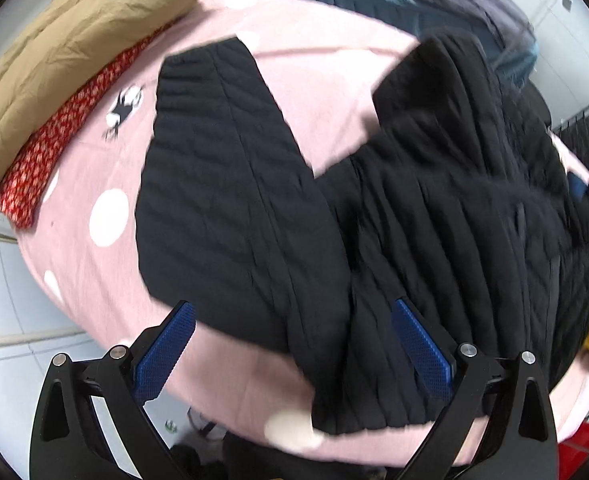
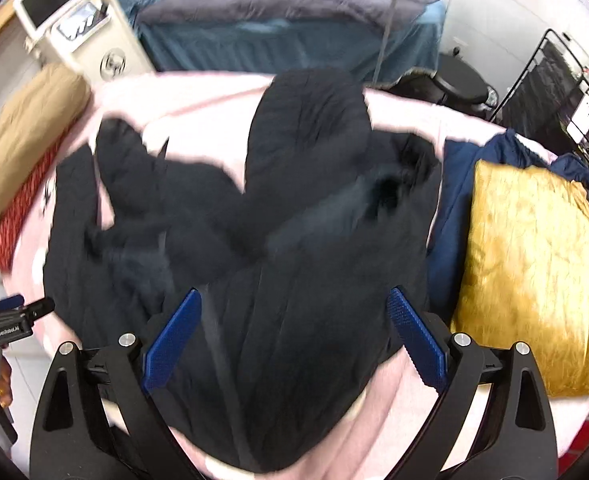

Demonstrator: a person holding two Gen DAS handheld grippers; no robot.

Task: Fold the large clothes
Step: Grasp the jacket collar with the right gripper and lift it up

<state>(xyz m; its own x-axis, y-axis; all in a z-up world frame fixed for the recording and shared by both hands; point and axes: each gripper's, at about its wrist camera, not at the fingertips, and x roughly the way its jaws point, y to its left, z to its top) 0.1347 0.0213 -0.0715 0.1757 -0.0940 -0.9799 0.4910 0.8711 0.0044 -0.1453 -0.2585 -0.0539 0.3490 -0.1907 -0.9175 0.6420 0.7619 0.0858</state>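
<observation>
A large black quilted jacket [image 1: 414,208] lies spread and rumpled on a pink bed sheet [image 1: 94,272] with white dots. One sleeve [image 1: 222,168] stretches up and left in the left wrist view. My left gripper [image 1: 292,308] hovers open above the jacket's lower edge, nothing between its blue pads. In the right wrist view the same jacket [image 2: 274,240] fills the middle, blurred. My right gripper [image 2: 294,296] is open over the jacket's body, holding nothing. The left gripper [image 2: 10,320] shows at the far left edge of the right wrist view.
A tan pillow [image 1: 74,48] and a red patterned cloth [image 1: 54,148] lie at the bed's left. A gold cushion [image 2: 542,272] and navy garment [image 2: 454,208] sit at the right. Behind stands a blue-covered bed [image 2: 286,40], a white cabinet [image 2: 78,28] and a black wire rack [image 2: 554,92].
</observation>
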